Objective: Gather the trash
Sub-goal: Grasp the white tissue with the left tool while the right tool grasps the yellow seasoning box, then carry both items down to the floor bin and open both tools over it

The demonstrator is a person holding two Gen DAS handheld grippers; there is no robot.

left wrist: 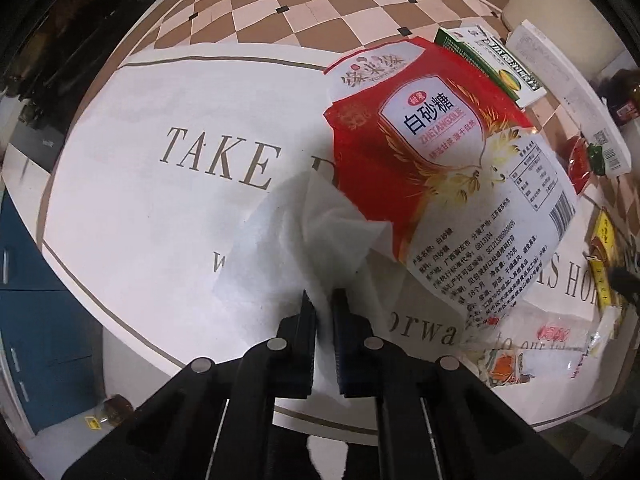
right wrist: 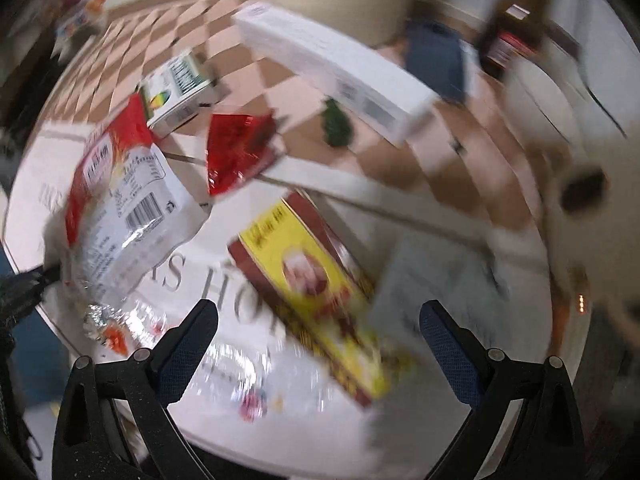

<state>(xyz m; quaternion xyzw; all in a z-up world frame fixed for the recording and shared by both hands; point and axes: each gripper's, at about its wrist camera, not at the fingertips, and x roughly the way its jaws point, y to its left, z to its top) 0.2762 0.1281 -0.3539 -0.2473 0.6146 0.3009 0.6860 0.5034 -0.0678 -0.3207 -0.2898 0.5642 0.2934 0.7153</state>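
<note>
My left gripper point(left wrist: 323, 300) points down over a white floor mat point(left wrist: 160, 216) and is shut on a crumpled white tissue point(left wrist: 304, 236), which sticks out between its pads. A red and white sugar bag point(left wrist: 440, 152) lies just right of the tissue. In the blurred right wrist view, my right gripper point(right wrist: 318, 312) stands open above a yellow and dark red box point(right wrist: 316, 280), with nothing between its fingers. The same sugar bag point(right wrist: 120, 208) shows at its left, beside a red foil wrapper point(right wrist: 236, 152) and clear plastic wrappers point(right wrist: 240, 376).
A green and white carton point(left wrist: 496, 64), a long white box point(left wrist: 572, 92) and a dark bottle point(left wrist: 628, 100) lie on the checkered floor point(left wrist: 320, 4) beyond the mat. Blue cabinets point(left wrist: 36, 320) stand at the left. A small jar point(left wrist: 116, 408) sits off the mat's near edge.
</note>
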